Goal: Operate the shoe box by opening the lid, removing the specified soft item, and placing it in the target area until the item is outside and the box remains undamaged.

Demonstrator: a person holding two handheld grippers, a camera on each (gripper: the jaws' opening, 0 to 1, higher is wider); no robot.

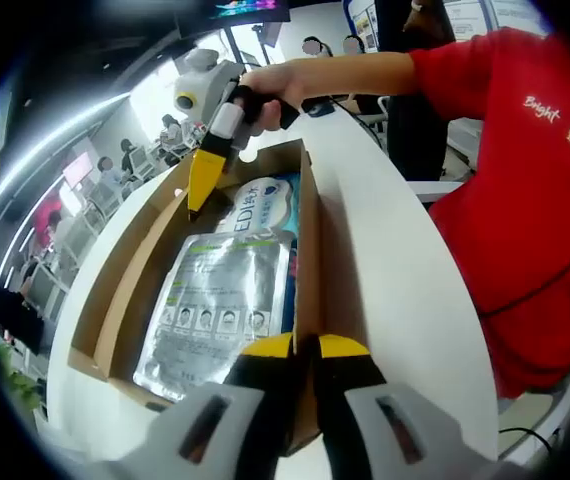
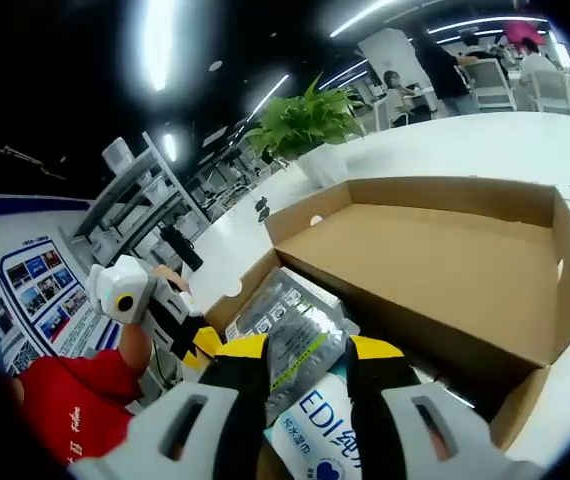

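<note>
An open cardboard shoe box (image 1: 310, 225) lies on a white table, its lid (image 2: 435, 270) folded back flat. Inside it a silver pouch (image 1: 220, 300) lies partly over a white and blue soft pack marked EDI (image 1: 265, 200). My left gripper (image 1: 306, 348) is shut on the box's near side wall. My right gripper (image 2: 307, 352) is open at the far end of the box, and the silver pouch (image 2: 300, 345) reaches between its jaws above the EDI pack (image 2: 315, 425). It enters the left gripper view as the right gripper (image 1: 197, 200) held by a hand. The left gripper (image 2: 205, 342) appears beside the box.
The round white table (image 1: 395, 260) leaves free surface to the right of the box. A person in a red shirt (image 1: 525, 200) stands at its edge. A potted plant (image 2: 305, 120) sits beyond the lid. Desks, chairs and several people fill the office behind.
</note>
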